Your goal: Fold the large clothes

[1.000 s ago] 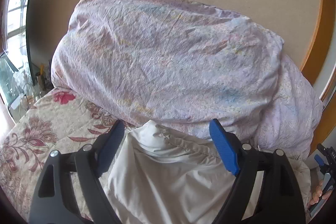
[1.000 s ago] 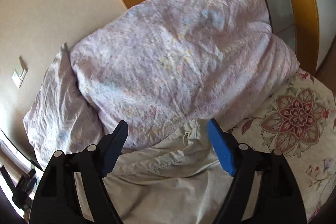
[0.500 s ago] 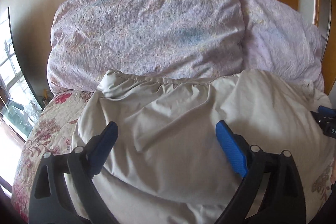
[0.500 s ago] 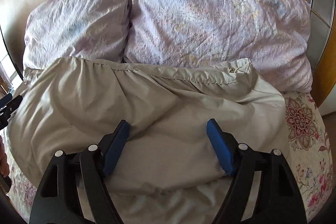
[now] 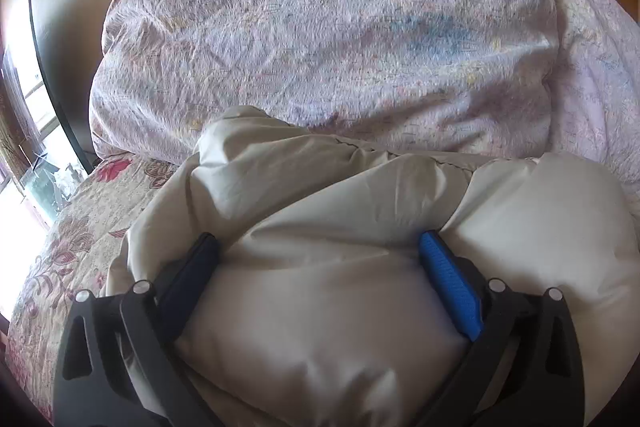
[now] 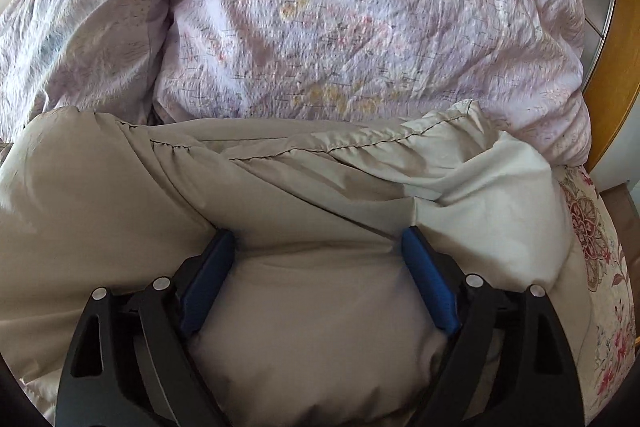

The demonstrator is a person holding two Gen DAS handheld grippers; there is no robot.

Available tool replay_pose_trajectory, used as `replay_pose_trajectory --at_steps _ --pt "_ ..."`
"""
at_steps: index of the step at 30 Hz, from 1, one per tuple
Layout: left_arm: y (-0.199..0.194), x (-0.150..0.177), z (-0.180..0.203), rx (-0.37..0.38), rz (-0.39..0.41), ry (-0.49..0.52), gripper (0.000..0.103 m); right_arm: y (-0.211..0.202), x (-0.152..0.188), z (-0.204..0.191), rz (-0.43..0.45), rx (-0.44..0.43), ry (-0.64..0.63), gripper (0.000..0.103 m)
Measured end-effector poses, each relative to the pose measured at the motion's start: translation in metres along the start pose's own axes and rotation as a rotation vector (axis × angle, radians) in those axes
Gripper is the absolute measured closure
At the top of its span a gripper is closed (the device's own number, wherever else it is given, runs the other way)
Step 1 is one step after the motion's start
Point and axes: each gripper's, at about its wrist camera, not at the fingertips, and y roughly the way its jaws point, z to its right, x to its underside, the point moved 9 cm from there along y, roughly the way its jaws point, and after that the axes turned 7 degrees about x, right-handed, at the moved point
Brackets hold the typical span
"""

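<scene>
Left wrist: garment point(image 5: 320, 307) between hand-held gripper point(image 5: 318, 247) fingers.

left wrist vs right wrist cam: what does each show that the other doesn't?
Only left wrist: a bright window at far left and the left gripper, jaws open, pressed into the fabric. Only right wrist: an orange wooden frame at right and the right gripper, likewise open and pressed in. Both: the puffy beige padded garment, lilac floral pillows behind it, and the red-flowered bedspread.
</scene>
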Motion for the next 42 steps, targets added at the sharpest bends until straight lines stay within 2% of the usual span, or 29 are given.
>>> replay_pose_trajectory --at_steps 8,17,23,25,28,31,35,37,42 --pt "0.022 0.002 0.008 -0.024 -0.005 0.016 0.002 0.022 0.000 -0.004 0.004 0.017 0.013 0.013" --pt "0.034 0.004 0.005 -0.044 -0.027 0.008 0.002 0.047 -0.003 -0.012 -0.031 0.043 -0.004 0.010" --pt "0.025 0.006 0.002 -0.103 -0.039 0.025 0.002 0.050 -0.006 -0.012 -0.040 0.077 -0.004 0.008" --pt "0.007 0.009 0.000 -0.080 -0.045 0.029 0.002 0.031 -0.006 -0.006 -0.046 0.073 -0.019 0.009" --pt "-0.027 -0.001 -0.005 -0.060 0.003 0.058 0.002 -0.004 -0.023 0.008 0.061 0.031 0.002 0.009" --pt "-0.046 -0.021 -0.018 -0.073 0.066 0.050 0.002 -0.017 -0.044 0.037 0.114 0.063 0.050 0.009" --pt "-0.036 -0.036 -0.035 -0.092 0.058 0.007 0.002 -0.004 -0.050 0.061 0.109 0.079 0.118 0.012" --pt "-0.026 -0.037 -0.043 -0.132 0.056 0.012 0.002 0.009 -0.048 0.068 0.093 0.089 0.144 0.012" --pt "0.002 -0.021 -0.061 -0.214 -0.008 0.011 0.002 0.033 -0.030 0.078 0.032 0.117 0.117 0.012"
